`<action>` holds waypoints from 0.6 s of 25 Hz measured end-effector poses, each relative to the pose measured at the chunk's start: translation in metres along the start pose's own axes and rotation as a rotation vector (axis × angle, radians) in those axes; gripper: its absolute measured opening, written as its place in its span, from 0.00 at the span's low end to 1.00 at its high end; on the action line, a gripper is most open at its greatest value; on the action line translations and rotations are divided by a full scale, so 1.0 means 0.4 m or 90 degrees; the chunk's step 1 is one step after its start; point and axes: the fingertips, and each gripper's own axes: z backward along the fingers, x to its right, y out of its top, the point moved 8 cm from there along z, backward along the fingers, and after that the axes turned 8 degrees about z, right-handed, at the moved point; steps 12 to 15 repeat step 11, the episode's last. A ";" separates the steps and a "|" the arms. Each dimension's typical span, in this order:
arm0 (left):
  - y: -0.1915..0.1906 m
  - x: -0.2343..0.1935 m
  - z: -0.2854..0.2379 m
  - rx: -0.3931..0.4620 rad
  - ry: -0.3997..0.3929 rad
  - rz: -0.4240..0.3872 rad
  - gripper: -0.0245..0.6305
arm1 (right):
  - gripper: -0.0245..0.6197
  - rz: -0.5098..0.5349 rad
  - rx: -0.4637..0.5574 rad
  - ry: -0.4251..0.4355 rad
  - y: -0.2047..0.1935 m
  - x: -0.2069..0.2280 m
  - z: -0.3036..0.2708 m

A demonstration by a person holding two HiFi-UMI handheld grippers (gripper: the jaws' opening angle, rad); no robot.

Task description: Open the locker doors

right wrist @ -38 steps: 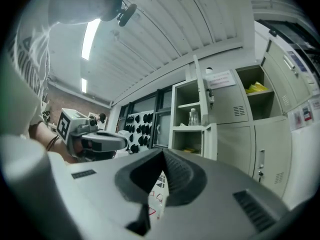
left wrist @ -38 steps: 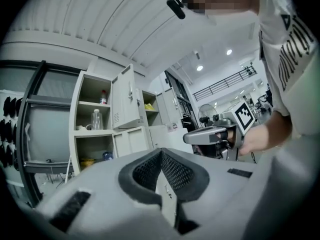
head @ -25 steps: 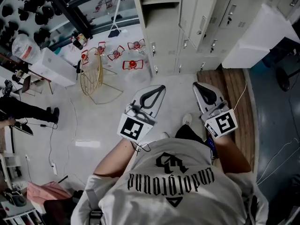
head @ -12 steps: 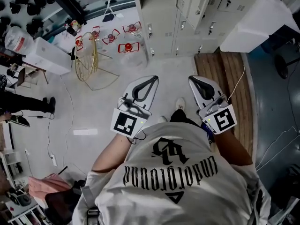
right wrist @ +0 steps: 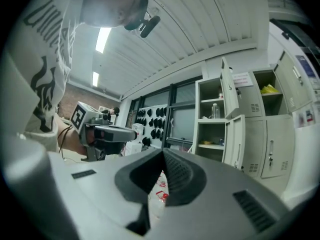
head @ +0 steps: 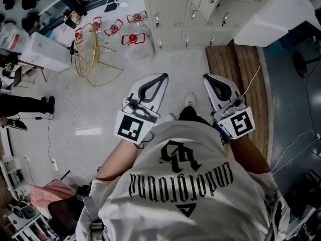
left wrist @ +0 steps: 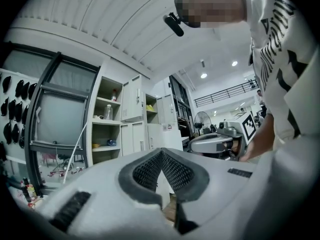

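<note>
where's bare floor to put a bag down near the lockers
The pale floor between the gold wire frame and the wooden platform, just before the lockers, is bare. Further left it is crowded: red items and a white box.

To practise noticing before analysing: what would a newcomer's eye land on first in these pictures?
The left gripper and right gripper, held side by side at mid-picture in the head view, both shut and empty. Beyond them stand pale lockers, some doors open, with a gold wire frame on the floor to their left.
</note>
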 end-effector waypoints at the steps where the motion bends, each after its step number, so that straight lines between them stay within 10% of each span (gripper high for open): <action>1: -0.001 -0.003 0.000 0.000 -0.002 -0.001 0.05 | 0.05 0.001 -0.003 -0.002 -0.003 0.000 0.001; 15: 0.001 -0.019 -0.001 -0.009 -0.019 -0.023 0.05 | 0.05 0.011 -0.006 0.010 -0.015 -0.001 -0.014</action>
